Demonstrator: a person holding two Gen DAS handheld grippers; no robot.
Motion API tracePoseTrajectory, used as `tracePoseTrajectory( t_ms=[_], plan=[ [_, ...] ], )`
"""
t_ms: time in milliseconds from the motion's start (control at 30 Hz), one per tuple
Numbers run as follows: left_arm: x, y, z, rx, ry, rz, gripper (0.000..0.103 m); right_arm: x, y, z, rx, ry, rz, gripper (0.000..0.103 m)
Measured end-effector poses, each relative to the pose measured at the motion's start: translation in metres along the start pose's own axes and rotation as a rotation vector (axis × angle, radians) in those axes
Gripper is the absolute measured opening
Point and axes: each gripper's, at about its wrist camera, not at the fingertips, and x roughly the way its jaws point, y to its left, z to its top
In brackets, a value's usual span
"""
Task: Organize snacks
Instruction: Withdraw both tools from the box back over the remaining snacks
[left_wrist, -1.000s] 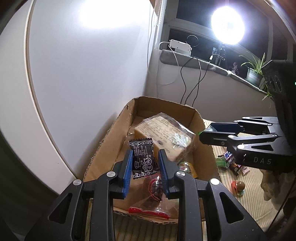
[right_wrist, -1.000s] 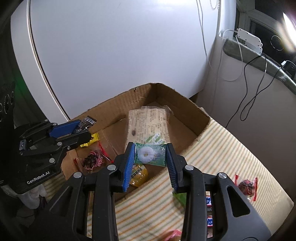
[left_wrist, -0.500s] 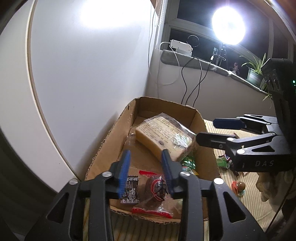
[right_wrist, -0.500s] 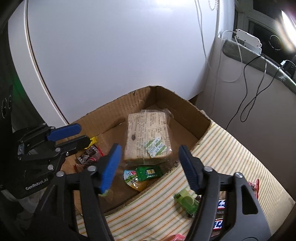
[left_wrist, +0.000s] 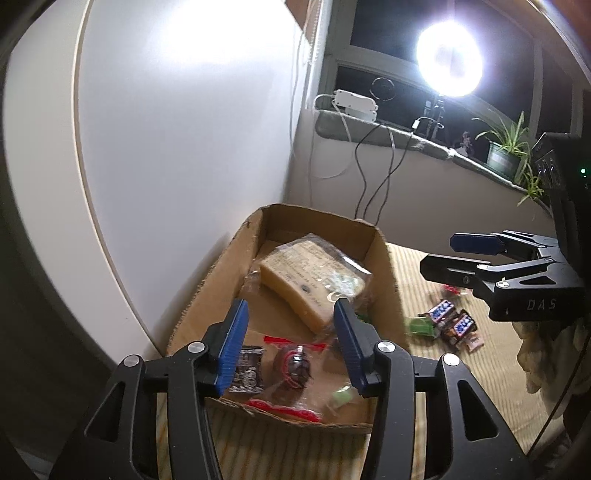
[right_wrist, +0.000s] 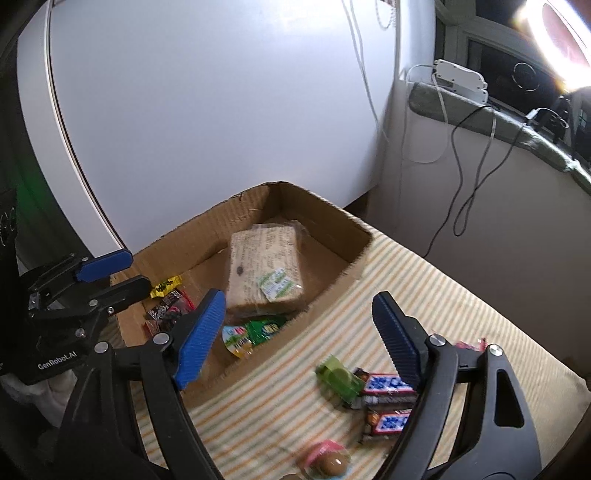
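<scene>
Fingers (left_wrist: 232, 345) of the left gripper (left_wrist: 290, 345) are seen partly spread, w/ nothing pinched; jaws have just been opening. Below the gap, on the floor of the cardboard box (left_wrist: 218, 273), a black printed snack packet (left_wrist: 248, 374) and a clear red-edged packet w/ a dark round sweet (left_wrist: 291, 369) are seen lying flat, free of the pads. Fingers (right_wrist: 201, 341) of the right gripper (right_wrist: 299, 339) are held wide apart and empty; jaws have just been opening too. A green packet (right_wrist: 264, 328) w/ a round yellow-rimmed end is seen on the box floor by the near wall, just beside a large wrapped block printed w/ text (right_wrist: 264, 271), which fills the box's middle. A yellow packet (right_wrist: 166, 286) is noted at the left side of the box.

Outside the box, on striped cloth (right_wrist: 443, 295), a green packet (right_wrist: 338, 378), two blue-labelled chocolate bars (right_wrist: 386, 386) and a pink-wrapped brown sweet (right_wrist: 328, 459) are grouped close together, near the right fingers. Box walls are low, w/ torn edges; its far side is set close to a white panel (left_wrist: 184, 147). Open cloth is left right of the box, up to a ledge w/ cables (right_wrist: 461, 177).
</scene>
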Motion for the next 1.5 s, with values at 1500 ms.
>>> tracePoseTrajectory(
  t_ms=[1500],
  plan=[
    [0.034,-0.157,-0.068,0.193,0.223,-0.271,0.047,0.006,-0.11,-0.129,0.155,0.261,-0.05,0.087]
  ],
)
